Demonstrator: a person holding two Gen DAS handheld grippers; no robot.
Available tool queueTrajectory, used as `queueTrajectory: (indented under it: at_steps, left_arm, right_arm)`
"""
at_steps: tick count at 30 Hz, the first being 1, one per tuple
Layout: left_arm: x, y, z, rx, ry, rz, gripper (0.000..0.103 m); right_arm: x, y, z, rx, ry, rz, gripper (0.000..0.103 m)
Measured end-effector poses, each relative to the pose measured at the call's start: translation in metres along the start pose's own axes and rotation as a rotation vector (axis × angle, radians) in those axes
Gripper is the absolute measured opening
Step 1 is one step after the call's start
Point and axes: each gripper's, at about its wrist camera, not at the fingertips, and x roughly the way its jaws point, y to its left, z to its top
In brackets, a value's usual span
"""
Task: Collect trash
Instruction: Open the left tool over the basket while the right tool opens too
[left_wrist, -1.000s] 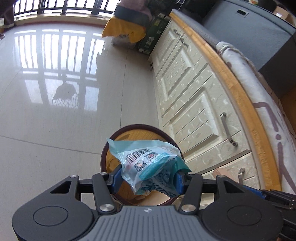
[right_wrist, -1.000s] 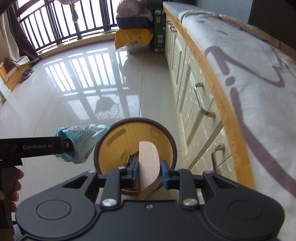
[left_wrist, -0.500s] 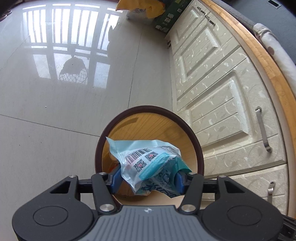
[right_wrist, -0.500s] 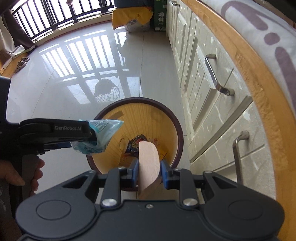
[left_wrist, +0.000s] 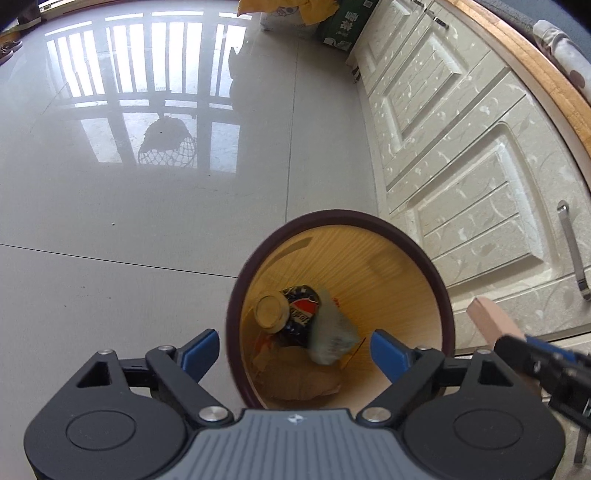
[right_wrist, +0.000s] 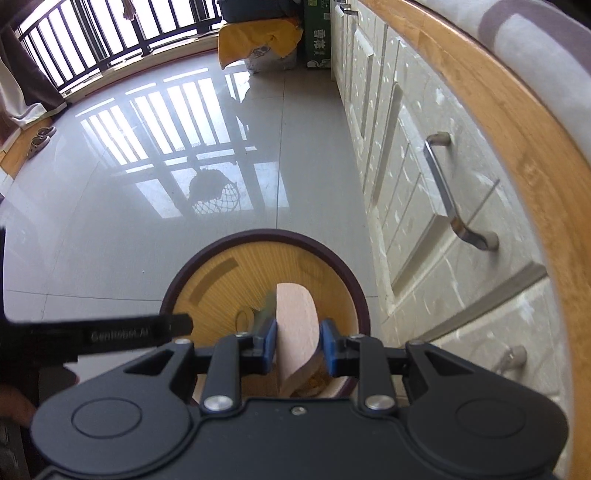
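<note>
A round bin with a dark rim (left_wrist: 424, 254) and a wood-coloured inside stands on the floor by the cabinets; it also shows in the right wrist view (right_wrist: 258, 234). My left gripper (left_wrist: 295, 350) is open and empty above the bin's mouth. The teal snack packet (left_wrist: 330, 338) is blurred inside the bin, beside a crushed can (left_wrist: 301, 314) and a paper cup (left_wrist: 272, 309). My right gripper (right_wrist: 298, 345) is shut on a flat tan cardboard piece (right_wrist: 295, 325), held upright over the bin's near side. That piece shows in the left wrist view (left_wrist: 493, 319).
Cream cabinets with metal handles (right_wrist: 448, 195) and a wooden counter edge (right_wrist: 517, 122) run along the right. Glossy tiled floor (left_wrist: 147, 221) spreads to the left. A yellow-draped pile (right_wrist: 258, 40) and a green box (right_wrist: 317, 33) stand far back by the balcony railing.
My left gripper opened and let go of the teal packet, which dropped into the bin. Both grippers moved closer over the bin. The right gripper still holds the cardboard.
</note>
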Motion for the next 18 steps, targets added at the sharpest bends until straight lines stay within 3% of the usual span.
queueTrajectory:
  at_steps: [2,4,6,18]
  left_arm:
    - [-0.001,0.004,0.0,0.013,0.006,0.017,0.095]
    - [-0.003,0.006,-0.001,0.027,0.014,0.026,0.096]
    - [-0.005,0.009,-0.001,0.037,0.018,0.035,0.099]
    - [-0.021,0.02,-0.002,0.057,0.029,0.057,0.103]
  right_arm:
    - [0.006,0.001,0.003,0.001,-0.009,0.009,0.028]
    - [0.011,0.001,0.008,-0.004,-0.013,0.011,0.041]
    - [0.014,0.001,0.008,-0.014,-0.01,0.003,0.046]
    - [0.017,0.002,-0.019,-0.071,0.082,-0.032,0.063]
